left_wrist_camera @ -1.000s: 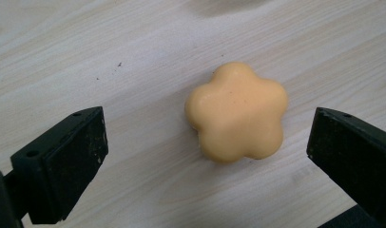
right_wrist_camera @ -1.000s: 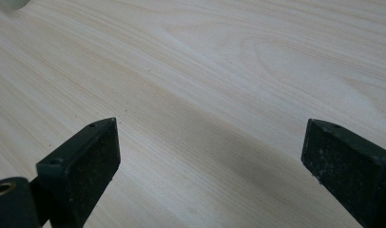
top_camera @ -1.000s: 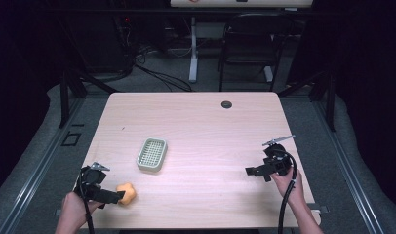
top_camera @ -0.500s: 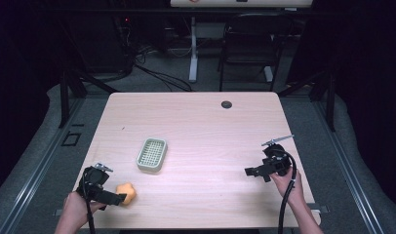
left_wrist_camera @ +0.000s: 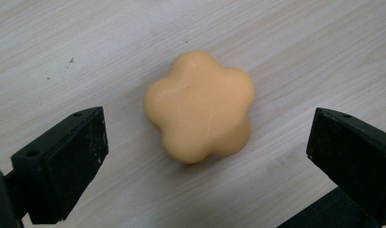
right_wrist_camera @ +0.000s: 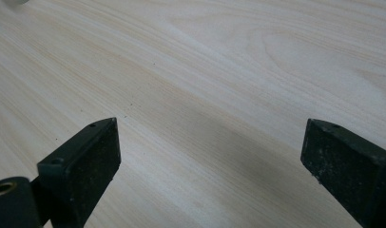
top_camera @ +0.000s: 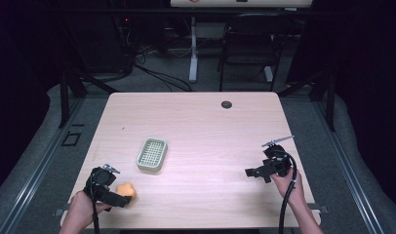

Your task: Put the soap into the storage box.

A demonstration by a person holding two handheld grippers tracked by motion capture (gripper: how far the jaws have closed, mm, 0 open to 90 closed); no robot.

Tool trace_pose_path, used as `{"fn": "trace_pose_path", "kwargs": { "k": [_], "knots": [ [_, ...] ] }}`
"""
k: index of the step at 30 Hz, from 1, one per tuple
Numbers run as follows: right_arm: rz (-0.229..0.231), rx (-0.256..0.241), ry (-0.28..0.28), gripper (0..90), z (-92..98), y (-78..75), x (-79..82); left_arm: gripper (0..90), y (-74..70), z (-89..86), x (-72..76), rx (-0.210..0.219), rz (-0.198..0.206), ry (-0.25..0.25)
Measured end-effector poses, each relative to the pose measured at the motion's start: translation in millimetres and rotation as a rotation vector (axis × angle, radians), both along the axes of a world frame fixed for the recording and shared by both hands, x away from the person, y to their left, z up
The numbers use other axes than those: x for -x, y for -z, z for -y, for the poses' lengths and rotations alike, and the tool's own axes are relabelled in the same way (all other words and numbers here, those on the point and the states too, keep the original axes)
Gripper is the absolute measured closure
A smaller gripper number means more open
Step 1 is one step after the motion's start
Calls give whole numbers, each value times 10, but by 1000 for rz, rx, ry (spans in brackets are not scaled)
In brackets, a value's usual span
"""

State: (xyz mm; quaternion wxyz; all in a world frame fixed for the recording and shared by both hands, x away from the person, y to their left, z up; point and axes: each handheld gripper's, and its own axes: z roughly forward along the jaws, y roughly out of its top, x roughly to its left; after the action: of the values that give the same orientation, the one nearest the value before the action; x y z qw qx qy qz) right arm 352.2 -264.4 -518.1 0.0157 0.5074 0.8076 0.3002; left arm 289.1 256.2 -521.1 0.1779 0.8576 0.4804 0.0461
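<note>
Both your tongs are spread: left tongs straddle the orange flower-shaped soap without touching it, right tongs hover over bare worktop.

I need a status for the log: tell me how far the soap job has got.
Nothing looks finished: the soap dish sits empty on the table. In hand: the left claw is open, one jaw on either side of the orange flower-shaped soap, not touching it. The right claw hangs open over bare wood. Probably left: closing on the soap, lifting it and setting it in the dish.
</note>
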Motion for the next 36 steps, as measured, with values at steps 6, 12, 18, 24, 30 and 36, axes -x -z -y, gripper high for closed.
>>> {"fn": "trace_pose_path", "kwargs": {
  "k": [6,12,18,24,30,36],
  "knots": [
    [-7,-1,-11,59,-15,14,-6,3,65,44,-29,-30,-27,13],
    [-2,-7,6,61,-29,24,1,42,97,59,-63,-34,-32,21],
    [-10,4,-9,61,-25,16,-4,115,135,85,-120,-56,-36,35],
    [-13,6,-10,62,-24,16,-5,158,172,125,-182,-94,-58,46],
    [-13,8,-9,63,-24,15,-3,218,218,152,-223,-123,-70,41],
    [-14,9,-9,64,-26,16,-3,253,245,177,-243,-133,-84,55]
  ]
}}
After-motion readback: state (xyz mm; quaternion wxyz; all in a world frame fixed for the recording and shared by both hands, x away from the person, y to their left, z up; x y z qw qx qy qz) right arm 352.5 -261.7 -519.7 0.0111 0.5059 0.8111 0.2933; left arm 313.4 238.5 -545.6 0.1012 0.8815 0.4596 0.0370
